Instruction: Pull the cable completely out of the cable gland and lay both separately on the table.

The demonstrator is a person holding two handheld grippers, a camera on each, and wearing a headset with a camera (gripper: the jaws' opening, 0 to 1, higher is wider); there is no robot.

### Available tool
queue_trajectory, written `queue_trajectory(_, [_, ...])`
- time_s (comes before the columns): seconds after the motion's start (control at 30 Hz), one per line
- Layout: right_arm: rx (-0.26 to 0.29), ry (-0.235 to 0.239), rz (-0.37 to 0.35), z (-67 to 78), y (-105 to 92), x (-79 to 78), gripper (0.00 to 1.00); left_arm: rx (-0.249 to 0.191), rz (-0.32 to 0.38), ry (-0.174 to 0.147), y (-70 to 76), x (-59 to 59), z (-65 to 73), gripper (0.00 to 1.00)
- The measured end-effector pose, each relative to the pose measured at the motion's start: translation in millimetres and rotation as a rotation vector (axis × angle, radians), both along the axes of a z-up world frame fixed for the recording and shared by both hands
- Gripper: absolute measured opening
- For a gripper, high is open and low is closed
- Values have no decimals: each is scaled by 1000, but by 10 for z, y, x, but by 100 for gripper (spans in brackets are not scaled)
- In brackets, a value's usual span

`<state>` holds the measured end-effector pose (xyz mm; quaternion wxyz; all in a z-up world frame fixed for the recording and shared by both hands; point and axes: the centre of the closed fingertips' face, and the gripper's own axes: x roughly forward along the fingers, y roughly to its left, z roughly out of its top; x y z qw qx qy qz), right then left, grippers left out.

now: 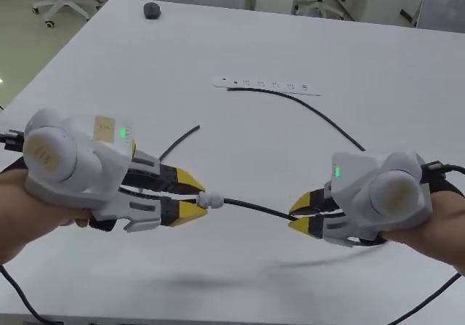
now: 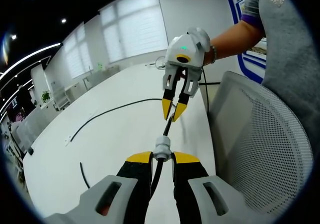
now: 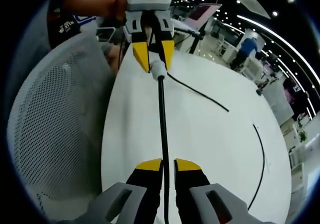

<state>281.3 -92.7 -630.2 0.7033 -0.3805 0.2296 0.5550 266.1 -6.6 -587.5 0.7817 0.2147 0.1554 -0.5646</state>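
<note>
The left hand-held gripper (image 1: pixel 196 196) is closed on the white cable gland (image 1: pixel 212 200), which sits right at its yellow tips. The right hand-held gripper (image 1: pixel 294 217) is clamped on the black cable (image 1: pixel 254 207) a short way along. Both are held above the white counter (image 1: pixel 240 143), with the cable stretched nearly straight between them. The left gripper view shows the gland (image 2: pixel 162 148) seated squarely between the jaws, the cable running through it. A free tail of cable trails out behind the left hand-held gripper and lies on the counter. The cable is not yet out of the gland.

The pull should probably run along the cable's own line, hands moving straight apart. A sideways tug would likely kink the cable at the gland's mouth and make it bind. The grip on the gland needs to be firm, or the smooth body may twist out. One pull may not draw the whole tail through, so the right hand-held gripper may need a fresh hold closer to the gland.
</note>
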Motion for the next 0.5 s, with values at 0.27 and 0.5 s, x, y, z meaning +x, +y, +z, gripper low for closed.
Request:
queue_trajectory(0.27, [121, -33, 66, 414, 510, -150, 4, 12, -8, 2, -51, -5, -7, 15])
queue_trajectory(0.5, [111, -60, 108, 491, 686, -180, 2, 18, -22, -3, -92, -28, -2, 15])
